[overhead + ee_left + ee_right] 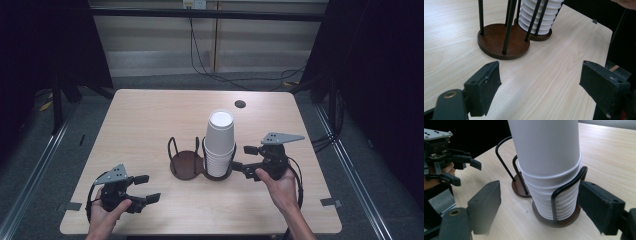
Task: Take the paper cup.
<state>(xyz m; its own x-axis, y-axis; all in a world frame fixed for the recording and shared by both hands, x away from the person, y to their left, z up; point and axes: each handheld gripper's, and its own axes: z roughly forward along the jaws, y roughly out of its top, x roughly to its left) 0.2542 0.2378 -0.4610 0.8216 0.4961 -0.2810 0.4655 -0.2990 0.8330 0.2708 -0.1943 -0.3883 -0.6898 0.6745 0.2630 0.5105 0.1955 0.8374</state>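
Nearest the high camera, at about 7 o'clock on the surface point(150, 115), sits the left hand-held gripper point(146, 188), held in the person's left hand point(102, 216); its jaws stand apart with nothing between them, only bare wood below, as its own view confirms. Moving right, at centre, a dark two-ring cup holder point(186, 164) rests on the surface: its left ring, with wire uprights over a brown round base, is empty. Its right ring carries the stack of white paper cups point(220, 145), upside down, nested and upright, with the top cup standing higher than the ribbed rims beneath it. Further right, at about 4 o'clock, the right hand-held gripper point(243, 159) is held in the right hand point(280, 187), pointed toward the stack from 3 o'clock. Its jaws are parted, one on either side of the lower stack and holder wire in the right gripper view, pads clear of the cups, not pressing. A small dark hole point(240, 104) marks the surface at 1 o'clock, well apart from the holder.
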